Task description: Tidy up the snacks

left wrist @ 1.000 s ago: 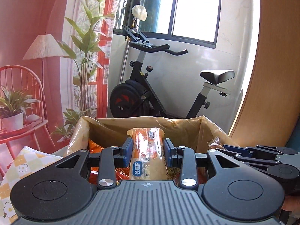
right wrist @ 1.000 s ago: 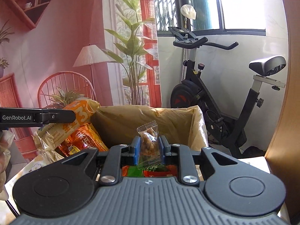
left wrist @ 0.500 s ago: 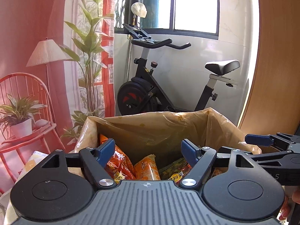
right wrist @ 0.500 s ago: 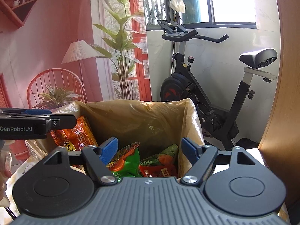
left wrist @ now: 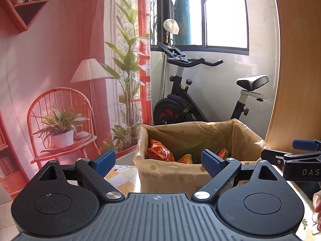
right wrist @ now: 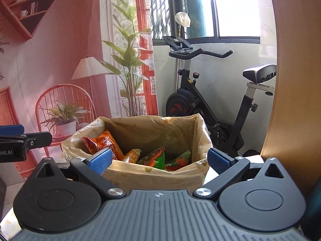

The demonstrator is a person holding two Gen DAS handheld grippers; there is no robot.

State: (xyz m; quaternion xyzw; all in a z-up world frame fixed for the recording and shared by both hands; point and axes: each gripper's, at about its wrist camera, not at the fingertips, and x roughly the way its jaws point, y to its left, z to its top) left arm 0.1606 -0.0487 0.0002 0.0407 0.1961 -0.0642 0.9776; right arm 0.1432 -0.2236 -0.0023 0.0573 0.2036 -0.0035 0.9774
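Observation:
A box lined with a tan plastic bag [left wrist: 172, 174] [right wrist: 152, 174] stands on the table and holds several snack packs. An orange pack [left wrist: 159, 152] [right wrist: 104, 142] leans at its left side, with a green pack [right wrist: 156, 157] and a green-and-red pack [right wrist: 178, 160] further right. My left gripper [left wrist: 158, 159] is open and empty, a little back from the box's near wall. My right gripper [right wrist: 159, 160] is open and empty, just before the box's near rim. The right gripper's fingers [left wrist: 291, 156] show at the left wrist view's right edge.
A checked yellow tablecloth [left wrist: 124, 175] covers the table left of the box. An exercise bike [left wrist: 200, 100] stands behind the box by the window. A wooden panel [right wrist: 297, 80] rises at the right. A printed backdrop with a red chair [left wrist: 60, 124] hangs at the left.
One second ago the left gripper held an orange-and-white pack and the right a small clear pack over the box. Both opened and dropped them in, then drew back from the box.

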